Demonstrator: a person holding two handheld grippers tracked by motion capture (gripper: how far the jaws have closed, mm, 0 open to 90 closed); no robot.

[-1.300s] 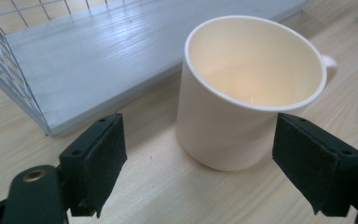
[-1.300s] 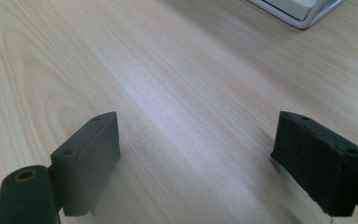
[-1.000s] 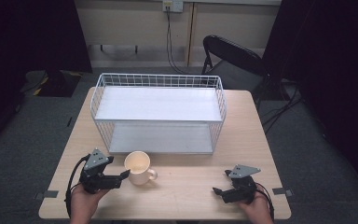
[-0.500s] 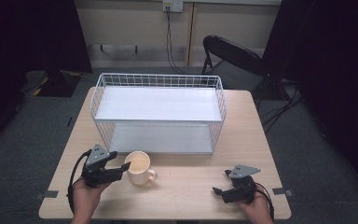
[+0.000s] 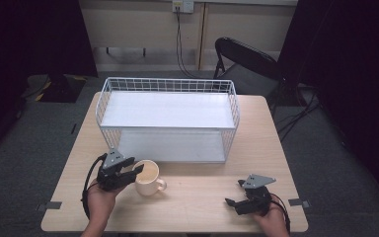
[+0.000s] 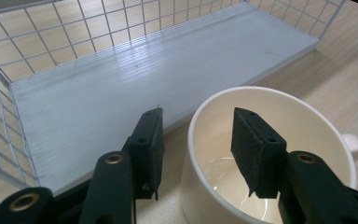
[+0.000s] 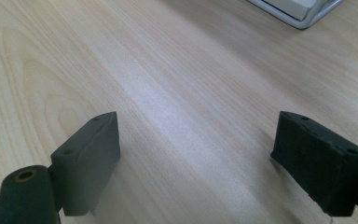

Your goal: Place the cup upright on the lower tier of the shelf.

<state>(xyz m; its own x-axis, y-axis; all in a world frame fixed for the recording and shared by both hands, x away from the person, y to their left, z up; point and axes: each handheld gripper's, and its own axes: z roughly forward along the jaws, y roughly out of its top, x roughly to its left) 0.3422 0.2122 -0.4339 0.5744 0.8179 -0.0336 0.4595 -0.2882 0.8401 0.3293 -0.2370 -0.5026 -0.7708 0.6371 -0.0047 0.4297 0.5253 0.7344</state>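
Left gripper view: gripper (image 6: 196,144) astride mug rim (image 6: 200,112).

The left gripper (image 6: 196,144) straddles the cream mug's (image 6: 307,135) near wall, jaws parted, white wire rack (image 6: 121,79) at eleven o'clock

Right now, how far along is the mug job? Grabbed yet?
Done: the left hand-held gripper straddles the near wall of the cream mug, one jaw inside, one outside. In hand: the jaws are open, the wall not yet pinched, and the mug stands on the table. Left: the grasp, the lift and any placing, probably into the white wire shelf rack, which holds nothing. The right hand-held gripper is open over bare wood.
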